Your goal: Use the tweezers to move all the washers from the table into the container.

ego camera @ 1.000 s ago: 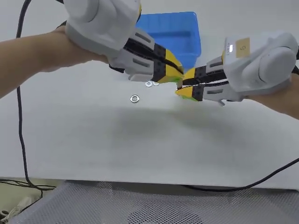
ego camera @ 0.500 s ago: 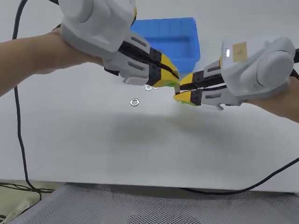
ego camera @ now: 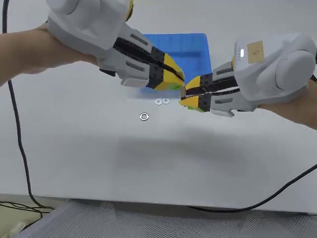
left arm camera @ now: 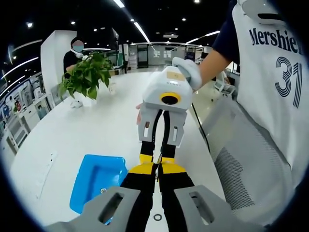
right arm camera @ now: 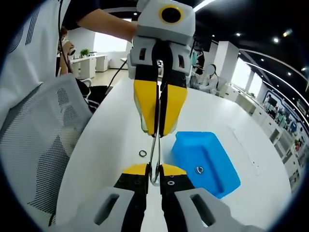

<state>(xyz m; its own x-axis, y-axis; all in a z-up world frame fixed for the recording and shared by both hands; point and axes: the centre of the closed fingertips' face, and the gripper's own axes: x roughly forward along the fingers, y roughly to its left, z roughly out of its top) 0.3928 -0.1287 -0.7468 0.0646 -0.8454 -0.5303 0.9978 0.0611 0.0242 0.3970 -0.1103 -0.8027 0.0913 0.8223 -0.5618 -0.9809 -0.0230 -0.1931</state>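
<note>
In the head view, the left tool (ego camera: 177, 85) is held in from the upper left and angled down to the right, with a bare forearm (ego camera: 29, 54) behind it. Its jaws are pressed together on the tweezers. In the right gripper view, the thin metal tweezers (right arm camera: 154, 150) are seen clamped between its yellow tips.

Three washers are laid flat on the white, matt surface (ego camera: 148, 158), below and to the left of the tool tips:

- A single washer (ego camera: 143, 116) is placed farthest left.
- A pair of washers (ego camera: 162, 101) is set side by side just to its right, nearer the tips and near the container (ego camera: 198, 47).

All three are small, bright metal rings, and all are apart from both tools.

The container is located behind the tips. It is a blue rectangular tray of smooth plastic with raised walls. In the right gripper view, one further washer (right arm camera: 199, 169) is seen on its floor.

The right tool (ego camera: 187, 98) is held in from the right, nearly level and pointed left, so that the two tools are met tip to tip. Its jaws are likewise closed on the tweezers, at the looped end, as seen at the bottom of the right gripper view.

Both tools are built with white moulded housings, black ribbed fingers and yellow tips.
</note>
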